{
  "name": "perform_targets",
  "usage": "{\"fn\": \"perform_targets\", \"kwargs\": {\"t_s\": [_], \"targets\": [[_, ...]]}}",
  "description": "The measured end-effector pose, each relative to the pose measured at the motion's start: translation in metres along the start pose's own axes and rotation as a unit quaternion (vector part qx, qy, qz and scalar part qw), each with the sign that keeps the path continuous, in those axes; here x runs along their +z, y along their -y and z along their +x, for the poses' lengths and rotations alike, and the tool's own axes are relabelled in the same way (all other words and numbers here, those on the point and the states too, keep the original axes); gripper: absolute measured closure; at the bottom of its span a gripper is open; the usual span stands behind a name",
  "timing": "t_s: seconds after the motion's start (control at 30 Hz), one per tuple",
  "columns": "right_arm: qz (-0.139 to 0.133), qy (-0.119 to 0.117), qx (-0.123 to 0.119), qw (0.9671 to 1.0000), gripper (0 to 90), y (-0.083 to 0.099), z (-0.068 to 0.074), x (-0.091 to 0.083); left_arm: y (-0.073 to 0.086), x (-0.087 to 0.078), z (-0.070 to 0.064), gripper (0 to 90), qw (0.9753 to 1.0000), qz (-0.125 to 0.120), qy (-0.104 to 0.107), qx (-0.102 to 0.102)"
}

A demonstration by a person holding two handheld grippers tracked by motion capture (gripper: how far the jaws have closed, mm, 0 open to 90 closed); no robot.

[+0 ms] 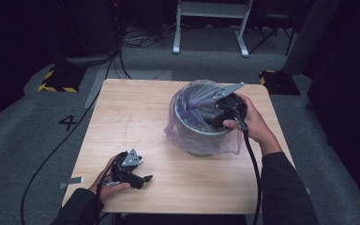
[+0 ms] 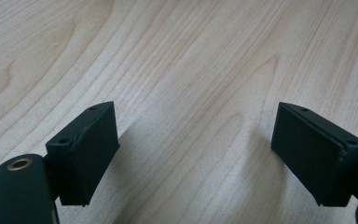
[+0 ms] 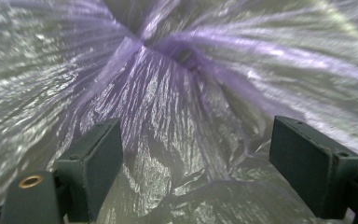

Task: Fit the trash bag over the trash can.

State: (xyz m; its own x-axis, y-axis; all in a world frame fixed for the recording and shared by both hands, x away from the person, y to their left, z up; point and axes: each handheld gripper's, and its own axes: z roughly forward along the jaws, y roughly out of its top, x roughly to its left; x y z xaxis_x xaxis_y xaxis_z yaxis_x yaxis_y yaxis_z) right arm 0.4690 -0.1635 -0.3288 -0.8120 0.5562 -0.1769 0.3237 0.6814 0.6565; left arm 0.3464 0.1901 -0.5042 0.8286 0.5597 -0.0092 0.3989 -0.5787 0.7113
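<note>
Here, right tool (image 3: 196,163), jaws apart, inside crinkled purple plastic liner (image 3: 168,93); left tool (image 2: 196,158) likewise spread over grained wood table (image 2: 191,60).

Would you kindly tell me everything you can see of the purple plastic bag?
The bag is thin, see-through purple plastic, crinkled and shiny. It lines a round grey bin on the table's far right part, its top folded out over the rim and hanging loosely down the outside. Inside, it bunches into folds. The right gripper reaches into it, open.

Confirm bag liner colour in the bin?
Translucent purple bag, lining the grey bin; clearest in the right gripper view.
</note>
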Motion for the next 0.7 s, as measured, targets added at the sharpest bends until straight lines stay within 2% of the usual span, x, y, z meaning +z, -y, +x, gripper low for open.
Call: {"fn": "perform_targets", "kwargs": {"t_s": [0.03, 0.17, 0.2, 0.3, 0.33, 0.4, 0.43, 0.5, 0.7], "targets": [[0.015, -0.003, -0.001, 0.9999, 18.4, 0.0, 0.0, 0.002, 0.0, 0.0, 0.0, 14.3, 1.0, 0.0, 0.0, 0.0], [0.034, -0.006, 0.0, 0.9994, 19.9, 0.0, -0.001, 0.005, 0.0, 0.0, 0.0, 14.3, 1.0, 0.0, 0.0, 0.0], [0.049, -0.011, 0.01, 0.9987, 20.0, -0.001, -0.002, 0.008, 0.0, 0.0, 0.0, 14.3, 1.0, 0.0, 0.0, 0.0], [0.06, -0.014, 0.01, 0.998, 20.0, -0.002, -0.003, 0.009, 0.0, 0.0, 0.0, 14.3, 1.0, 0.0, 0.0, 0.0], [0.076, -0.017, 0.017, 0.9968, 19.5, -0.003, -0.003, 0.011, 0.0, 0.0, 0.0, 14.3, 1.0, 0.0, 0.0, 0.0], [0.084, -0.018, 0.023, 0.9961, 19.4, -0.004, -0.004, 0.012, 0.0, 0.0, 0.0, 14.3, 1.0, 0.0, 0.0, 0.0], [0.1, -0.017, 0.029, 0.9944, 19.4, -0.005, -0.005, 0.014, 0.0, 0.0, 0.0, 14.3, 1.0, 0.0, 0.001, 0.0], [0.113, -0.014, 0.034, 0.9929, 19.5, -0.006, -0.006, 0.016, 0.0, 0.0, 0.0, 14.3, 1.0, 0.0, 0.001, 0.0], [0.133, -0.013, 0.044, 0.9901, 19.4, -0.007, -0.006, 0.018, 0.0, 0.0, 0.0, 14.3, 1.0, 0.0, 0.0, 0.0]]}}
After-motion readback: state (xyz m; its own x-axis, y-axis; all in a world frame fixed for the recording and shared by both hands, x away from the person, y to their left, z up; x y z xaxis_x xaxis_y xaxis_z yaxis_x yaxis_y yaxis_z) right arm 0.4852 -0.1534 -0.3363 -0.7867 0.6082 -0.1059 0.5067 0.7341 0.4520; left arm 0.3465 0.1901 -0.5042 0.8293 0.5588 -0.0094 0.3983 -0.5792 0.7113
